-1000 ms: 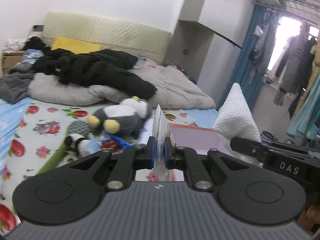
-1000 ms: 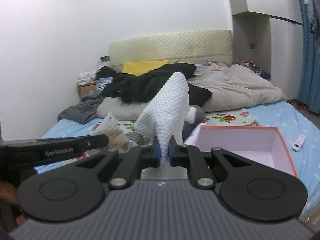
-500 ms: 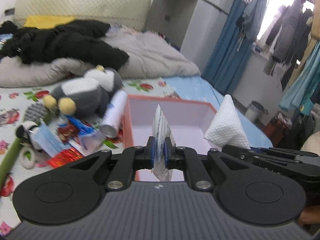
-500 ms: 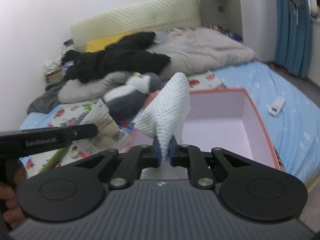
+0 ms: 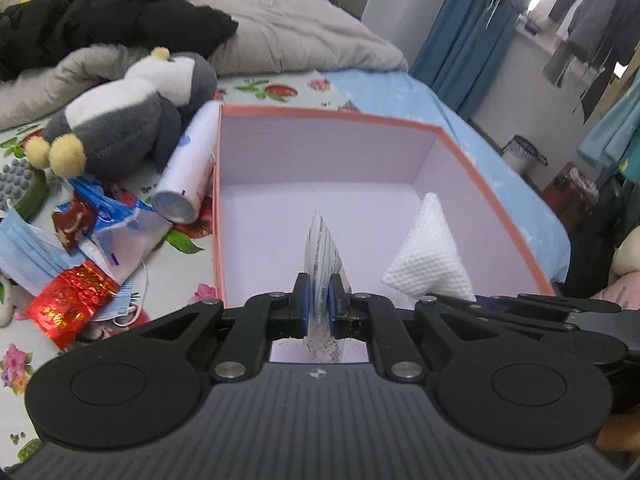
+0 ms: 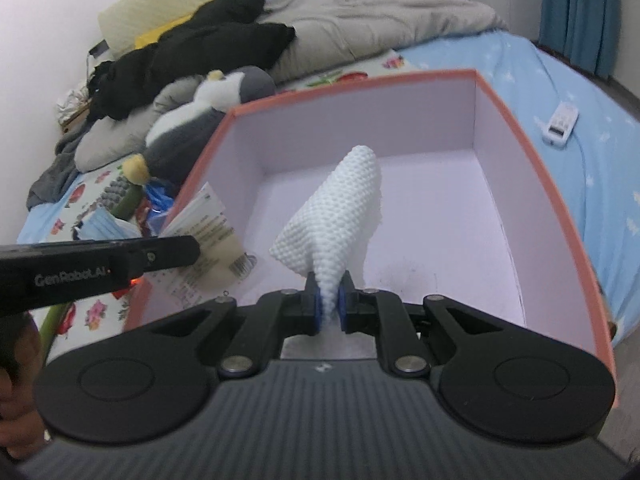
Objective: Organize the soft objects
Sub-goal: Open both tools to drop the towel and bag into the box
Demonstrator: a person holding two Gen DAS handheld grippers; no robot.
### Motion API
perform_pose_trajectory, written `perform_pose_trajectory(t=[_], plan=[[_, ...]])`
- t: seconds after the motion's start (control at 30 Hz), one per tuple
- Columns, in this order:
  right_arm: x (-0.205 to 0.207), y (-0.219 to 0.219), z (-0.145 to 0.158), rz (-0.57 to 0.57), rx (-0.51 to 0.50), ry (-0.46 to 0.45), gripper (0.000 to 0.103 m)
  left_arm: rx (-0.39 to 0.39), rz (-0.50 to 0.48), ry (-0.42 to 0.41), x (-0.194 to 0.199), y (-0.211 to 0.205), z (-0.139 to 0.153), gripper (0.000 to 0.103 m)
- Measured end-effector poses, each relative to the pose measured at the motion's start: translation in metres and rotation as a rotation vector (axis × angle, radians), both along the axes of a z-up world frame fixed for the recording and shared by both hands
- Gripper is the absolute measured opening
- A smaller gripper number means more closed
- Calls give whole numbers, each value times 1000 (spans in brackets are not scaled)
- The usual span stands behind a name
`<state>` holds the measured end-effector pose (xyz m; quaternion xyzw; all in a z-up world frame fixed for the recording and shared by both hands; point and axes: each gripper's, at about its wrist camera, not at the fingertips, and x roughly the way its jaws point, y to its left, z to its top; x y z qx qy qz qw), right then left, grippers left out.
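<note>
The left gripper (image 5: 318,300) has its jaws clamped on a flat printed packet (image 5: 322,248), which stands on edge above the lower centre of the left wrist view. The right gripper (image 6: 330,304) has its jaws clamped on a white waffle-textured cloth (image 6: 338,216), which rises as a cone in the middle of the right wrist view. Both items hang over the open pink box (image 5: 496,184) on the bed (image 6: 560,80); neither appears to rest on the box floor yet.

Procedure for the step in hand, as judged: lower each item until it nears the floor of the box, then part the jaws. Keep the two grippers apart so that the packet and the cloth land side by side. Release the cloth low, since it is light and may cling to the pads. Avoid striking the box rim, as the wall looks thin.

Container: the box interior shows no contents resting in it. Outside its left wall, in the left wrist view, lie a spray can (image 5: 188,172), a plush penguin (image 5: 128,120), a face mask (image 5: 24,248) and red wrappers (image 5: 68,300).
</note>
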<state>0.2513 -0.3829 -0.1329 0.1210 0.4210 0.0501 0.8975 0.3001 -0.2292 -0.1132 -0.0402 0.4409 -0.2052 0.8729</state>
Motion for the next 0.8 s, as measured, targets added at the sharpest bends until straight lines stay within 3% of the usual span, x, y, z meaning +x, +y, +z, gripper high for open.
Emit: perform_pose_trajectory(t=[0.23, 0.3, 0.4, 0.57, 0.8], plan=[[6, -9, -15, -26, 21, 31, 15, 8, -22, 33, 8, -7, -17, 11], [5, -10, -15, -26, 25, 38, 29, -4, -24, 32, 6, -7, -14, 14], [2, -10, -10, -38, 8, 27, 50, -13, -12, 20, 2, -4, -9, 28], [-8, -9, 7, -52, 1, -17, 48, -28, -5, -29, -12, 5, 15, 29], [-39, 2, 54, -51, 13, -149, 48, -40, 12, -126, -43, 28, 66, 29]])
